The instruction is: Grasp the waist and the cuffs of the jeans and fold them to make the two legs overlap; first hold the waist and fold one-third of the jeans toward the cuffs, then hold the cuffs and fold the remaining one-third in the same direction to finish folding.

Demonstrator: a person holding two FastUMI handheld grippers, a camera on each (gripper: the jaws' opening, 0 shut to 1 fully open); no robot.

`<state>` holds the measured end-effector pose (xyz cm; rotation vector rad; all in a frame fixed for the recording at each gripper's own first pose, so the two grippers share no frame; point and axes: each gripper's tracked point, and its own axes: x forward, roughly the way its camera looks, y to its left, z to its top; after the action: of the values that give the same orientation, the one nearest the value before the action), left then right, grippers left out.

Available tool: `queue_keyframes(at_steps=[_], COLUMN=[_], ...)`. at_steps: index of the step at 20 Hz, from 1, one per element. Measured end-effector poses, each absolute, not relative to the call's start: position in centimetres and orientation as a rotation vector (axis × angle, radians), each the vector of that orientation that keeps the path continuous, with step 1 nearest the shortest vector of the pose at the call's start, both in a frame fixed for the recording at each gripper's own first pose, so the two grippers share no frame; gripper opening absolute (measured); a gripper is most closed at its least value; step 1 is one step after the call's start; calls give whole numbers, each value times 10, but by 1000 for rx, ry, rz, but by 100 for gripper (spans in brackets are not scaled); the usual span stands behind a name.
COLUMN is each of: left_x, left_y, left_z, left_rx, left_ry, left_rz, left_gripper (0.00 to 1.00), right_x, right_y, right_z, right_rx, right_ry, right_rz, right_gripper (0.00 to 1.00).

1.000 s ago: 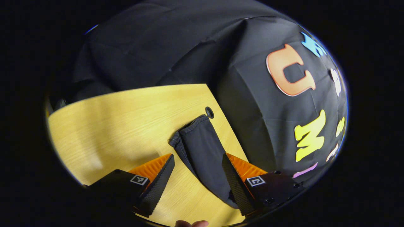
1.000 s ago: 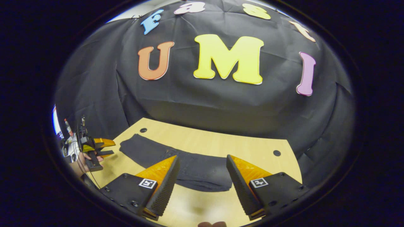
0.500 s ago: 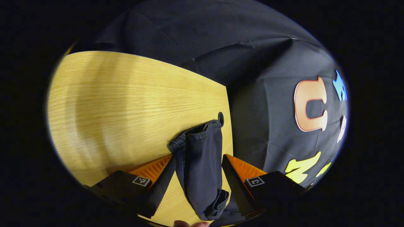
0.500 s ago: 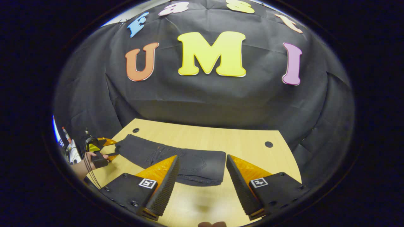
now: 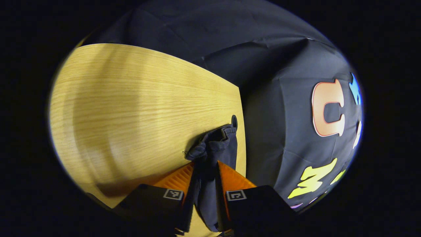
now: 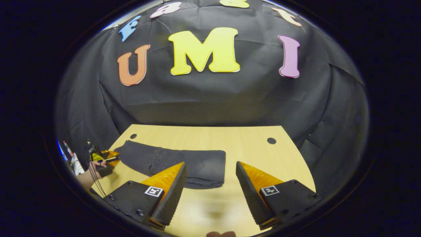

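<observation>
Your left gripper (image 5: 205, 184) is clamped on the cuffs (image 5: 213, 144) of the jeans (image 6: 174, 161), which lie along the far left of the table (image 6: 250, 148) with the waist third apparently already folded over (the right end looks doubled). Your right gripper (image 6: 210, 194) hovers spread wide and empty above the near edge, right of the jeans. This looks like the final fold, so next carry the cuffs rightward over the folded part, keeping both legs stacked.
</observation>
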<state>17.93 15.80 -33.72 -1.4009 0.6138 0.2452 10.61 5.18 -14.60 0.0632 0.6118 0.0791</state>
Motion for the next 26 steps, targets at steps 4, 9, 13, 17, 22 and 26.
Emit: queue_keyframes(at_steps=[4,9,13,17,22,26], left_x=[180,184,188,186,172,171], left_y=[155,131,84,8,-103,-171], left_z=[-321,-247,-175,-113,-96,-139], left_rx=[-1375,-1159,-932,-766,-515,-324], left_ry=[597,517,456,416,429,451], left_rz=[209,66,-63,-172,-304,-327], left_gripper=[15,8,7,7,6,7], right_x=[94,84,74,59,33,19], right_y=[42,28,15,-9,-68,-125], right_z=[-141,-123,-108,-101,-101,-115], right_rx=[50,37,36,62,128,190], right_ry=[593,529,474,447,434,435], right_rz=[61,44,49,40,-34,-120], right_gripper=[89,94,97,94,94,96])
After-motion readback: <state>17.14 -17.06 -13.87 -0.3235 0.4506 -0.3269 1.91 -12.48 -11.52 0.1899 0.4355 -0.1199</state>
